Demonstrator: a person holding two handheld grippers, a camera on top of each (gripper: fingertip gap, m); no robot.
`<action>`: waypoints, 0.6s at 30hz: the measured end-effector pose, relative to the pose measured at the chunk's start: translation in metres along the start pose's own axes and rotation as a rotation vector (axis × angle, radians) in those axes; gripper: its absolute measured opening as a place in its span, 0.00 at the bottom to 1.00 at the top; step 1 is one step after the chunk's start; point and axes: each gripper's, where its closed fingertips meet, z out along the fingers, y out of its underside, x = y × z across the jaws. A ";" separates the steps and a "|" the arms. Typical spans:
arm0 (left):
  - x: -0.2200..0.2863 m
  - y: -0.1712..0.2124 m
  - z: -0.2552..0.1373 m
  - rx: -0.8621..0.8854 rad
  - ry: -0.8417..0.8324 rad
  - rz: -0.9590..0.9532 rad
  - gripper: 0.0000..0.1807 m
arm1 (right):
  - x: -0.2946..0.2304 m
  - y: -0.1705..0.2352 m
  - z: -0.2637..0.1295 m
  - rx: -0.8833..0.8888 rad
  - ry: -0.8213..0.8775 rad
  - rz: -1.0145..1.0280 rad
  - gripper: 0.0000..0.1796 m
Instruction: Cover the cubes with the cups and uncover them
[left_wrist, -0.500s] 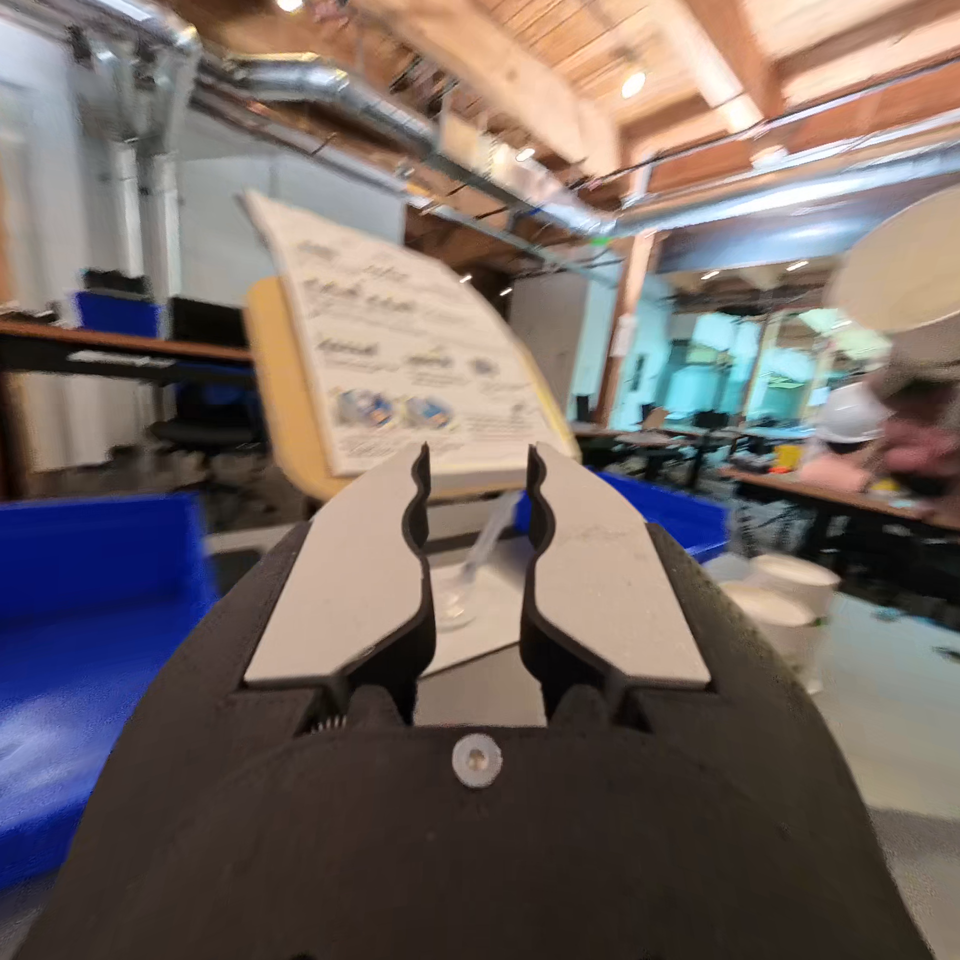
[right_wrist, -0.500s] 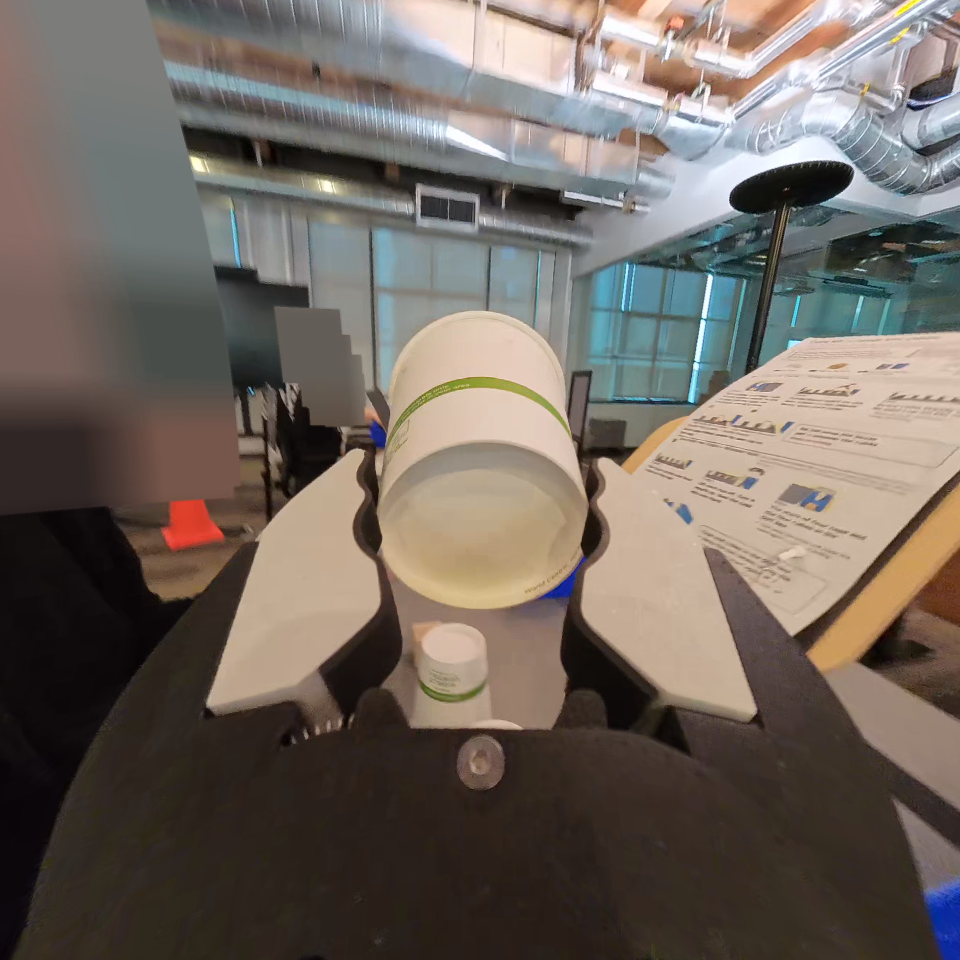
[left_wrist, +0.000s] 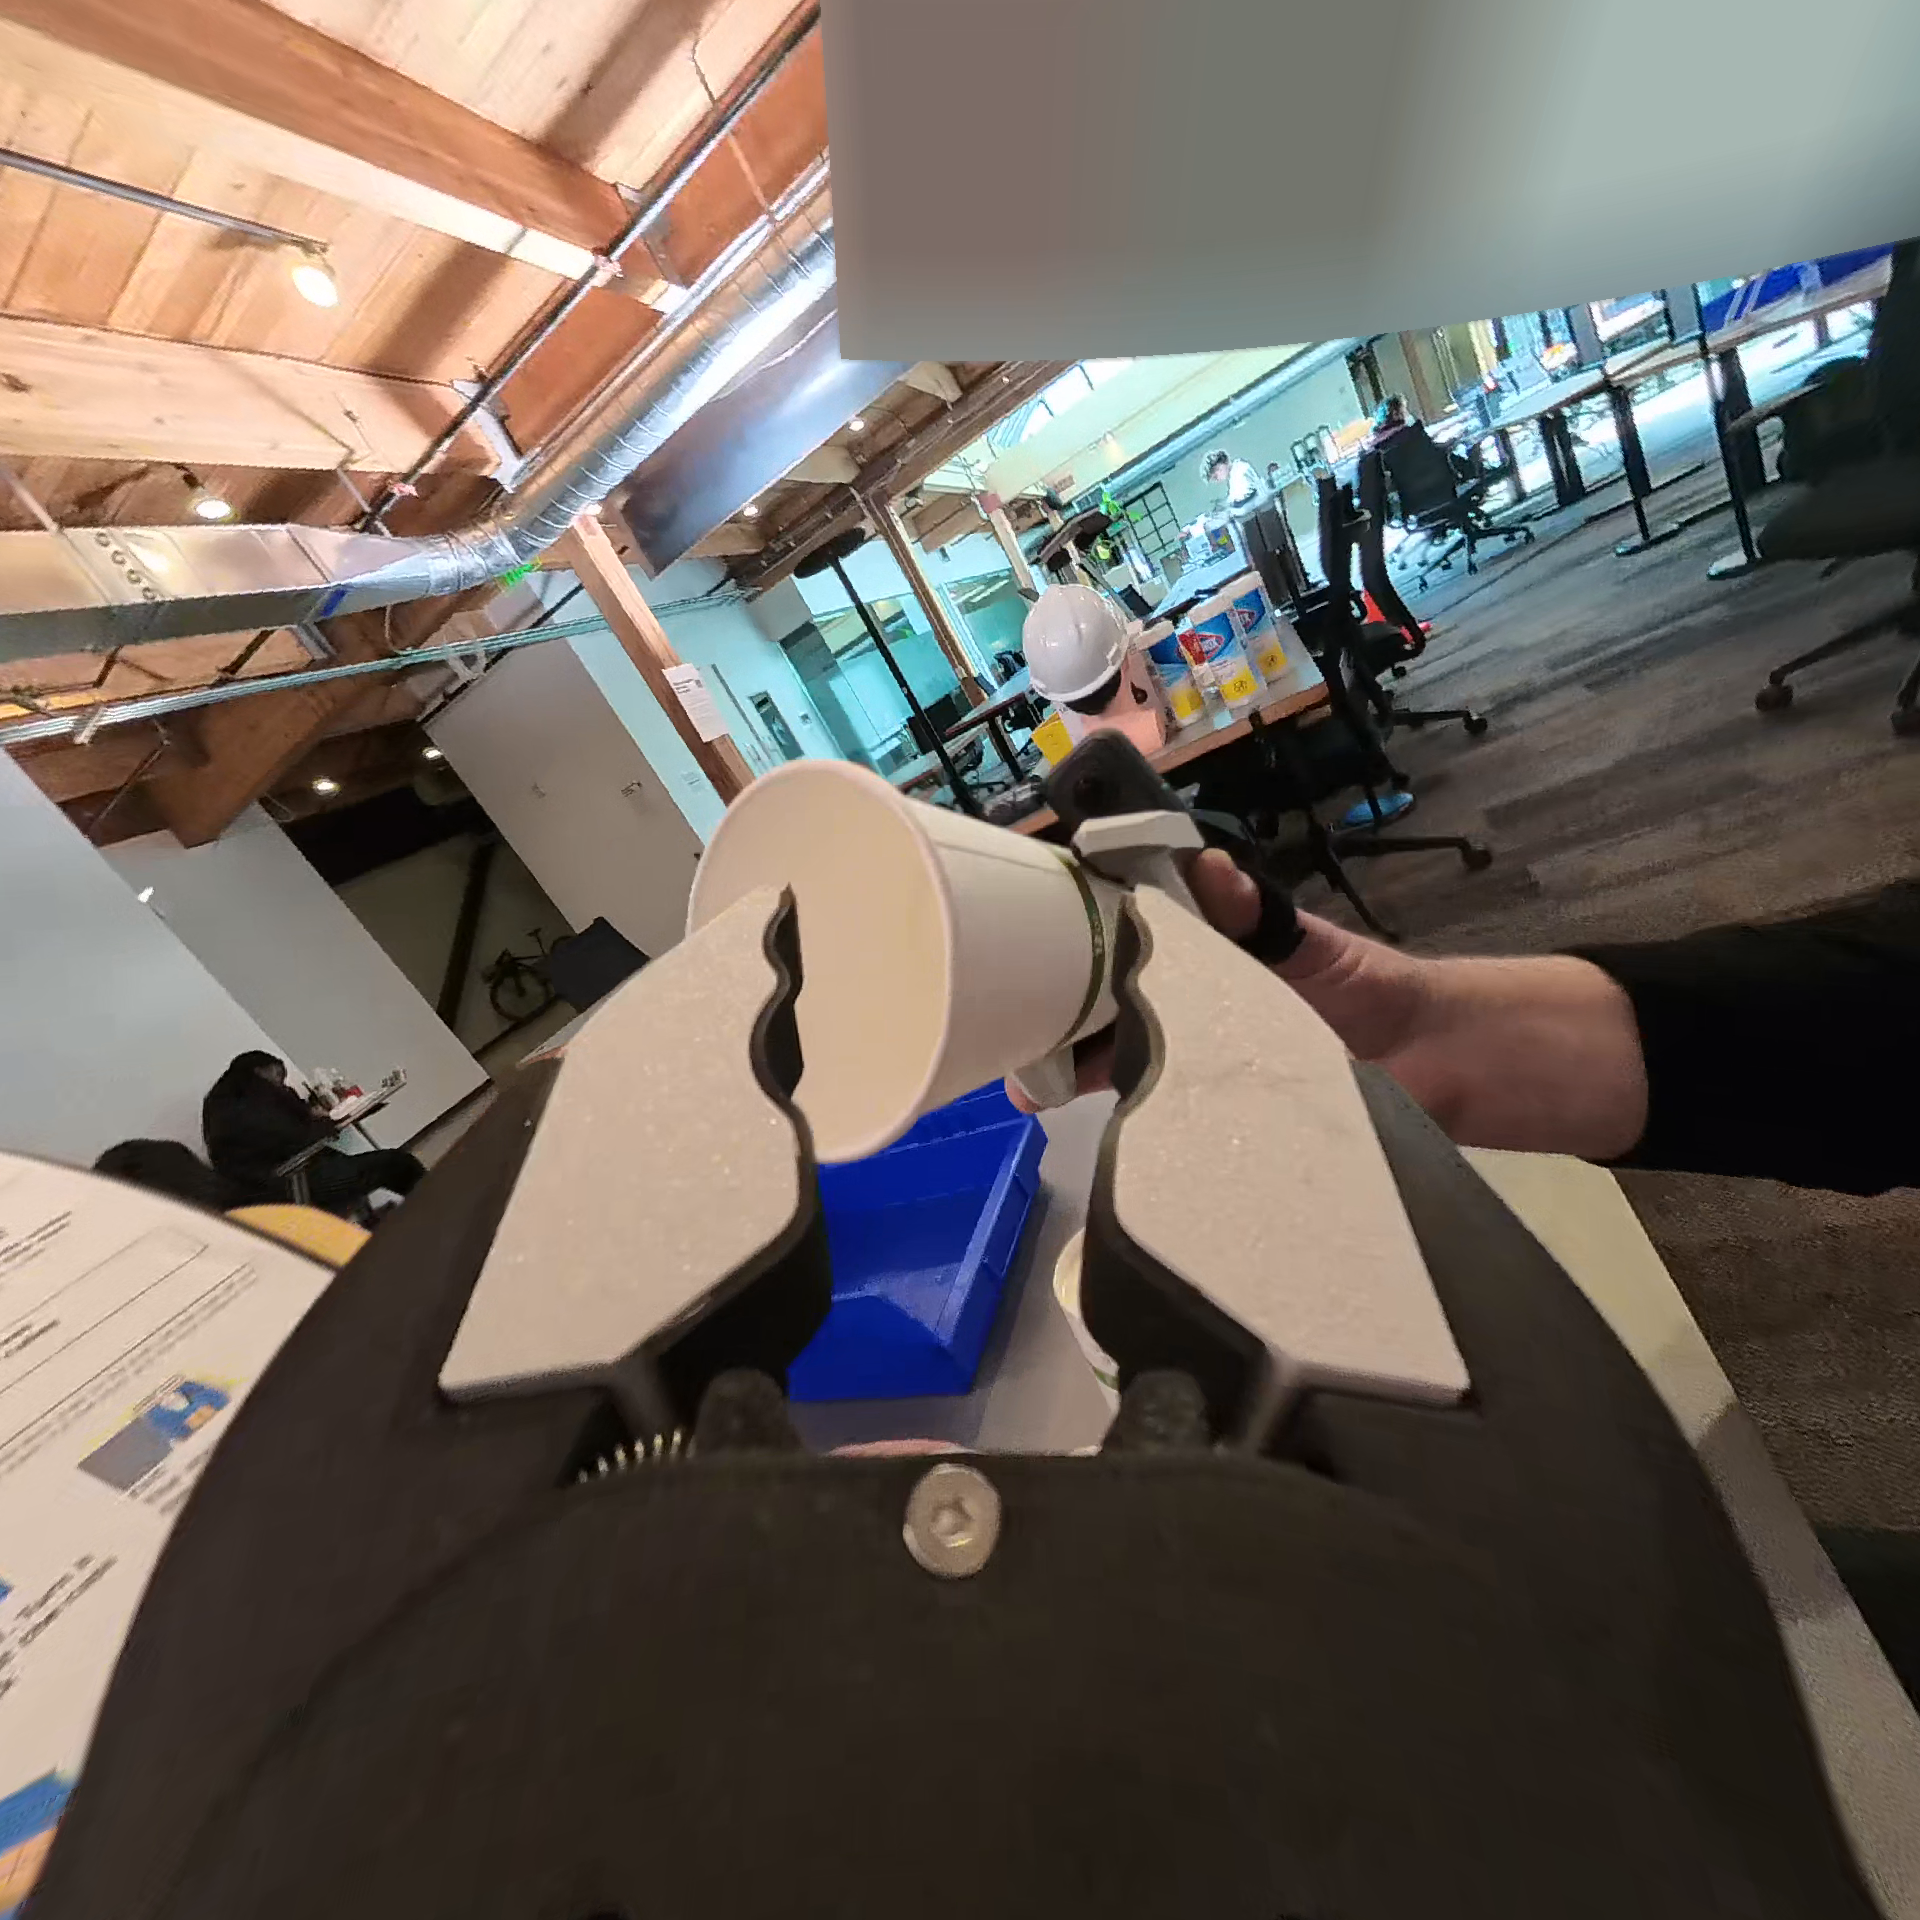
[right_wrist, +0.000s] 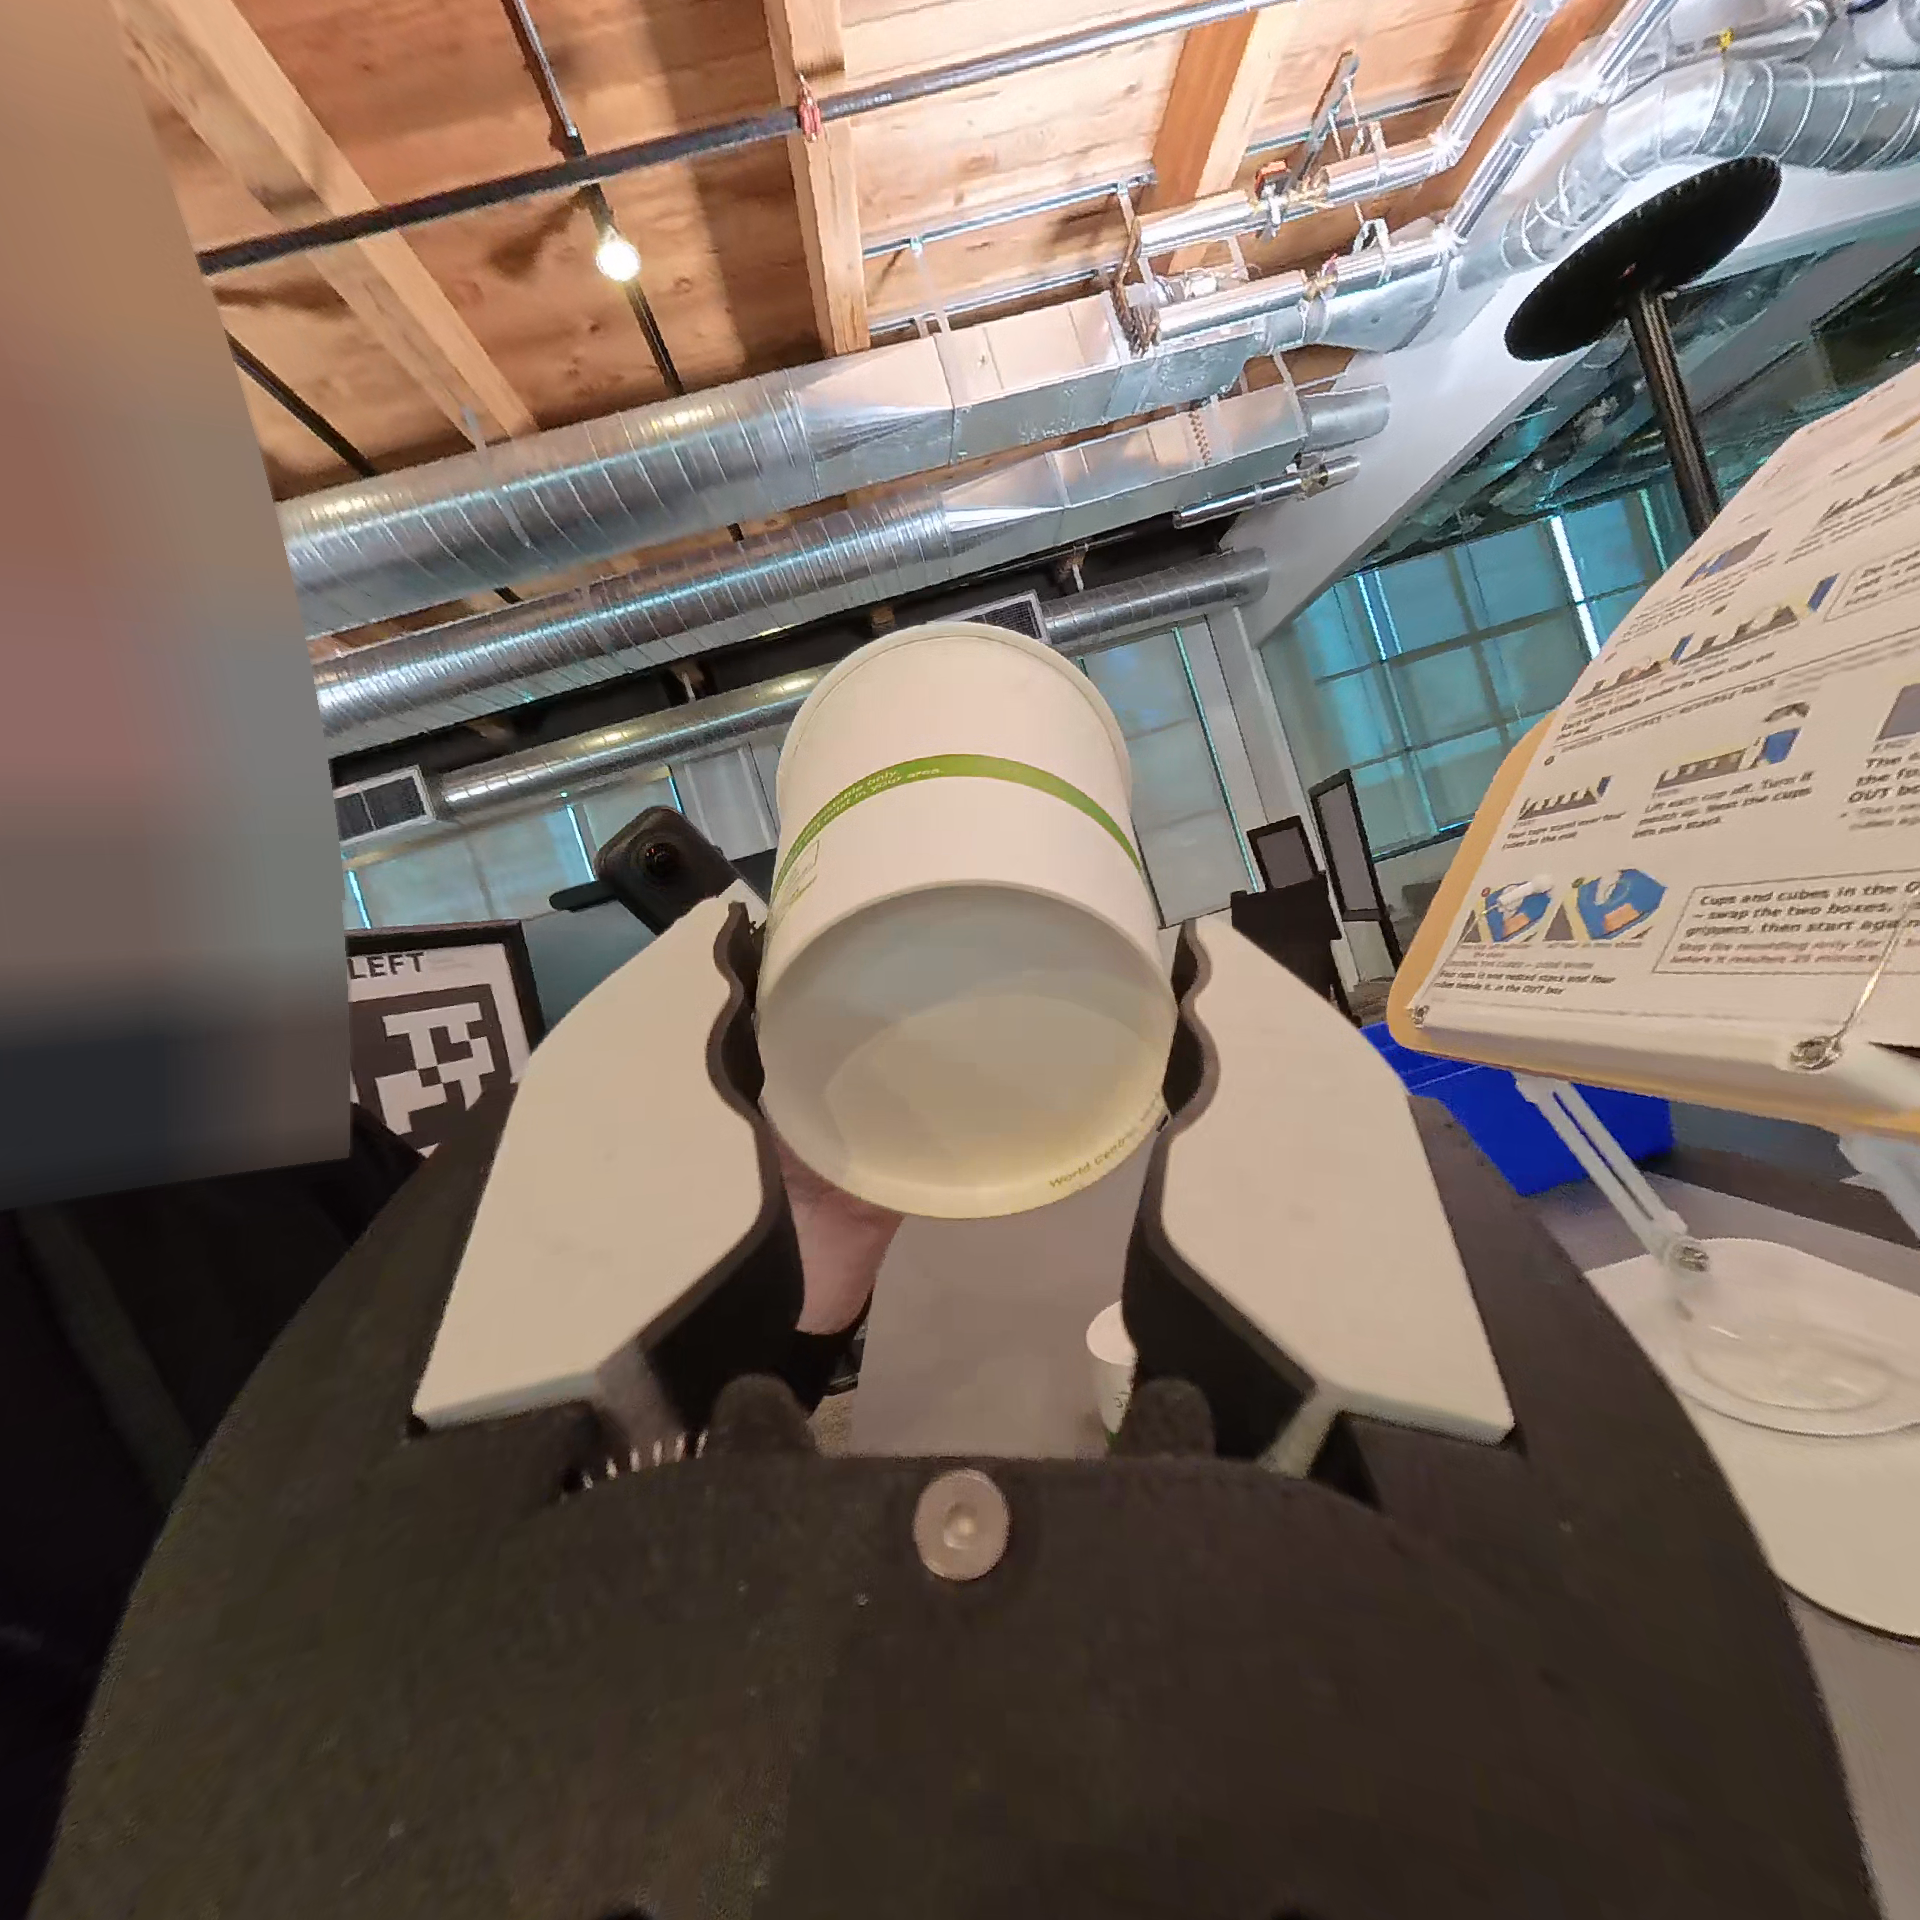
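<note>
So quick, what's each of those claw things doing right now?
Left gripper: open, holding nothing; the cup only shows between its fingers.
Right gripper: shut on the white paper cup, gripped near its base.

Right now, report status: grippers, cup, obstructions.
Right gripper shut on paper cup, held on its side, base toward its camera. Left gripper open, empty, facing the cup's mouth. No cubes visible. Nothing between them.

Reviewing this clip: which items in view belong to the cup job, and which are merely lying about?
Job:
paper cup, held by right gripper
left gripper, open
second cup on table

Bystanders:
blue bin
instruction sheet
hard hat
</note>
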 end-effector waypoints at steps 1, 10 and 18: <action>0.002 0.001 0.005 -0.011 0.017 0.000 0.31 | 0.000 0.002 0.000 -0.004 0.000 0.007 0.43; 0.020 0.024 0.023 -0.105 0.193 -0.037 0.06 | -0.002 0.014 -0.001 0.024 -0.048 0.080 0.43; 0.025 0.025 0.025 -0.141 0.299 -0.077 0.02 | -0.001 0.013 -0.007 0.015 -0.016 0.061 0.48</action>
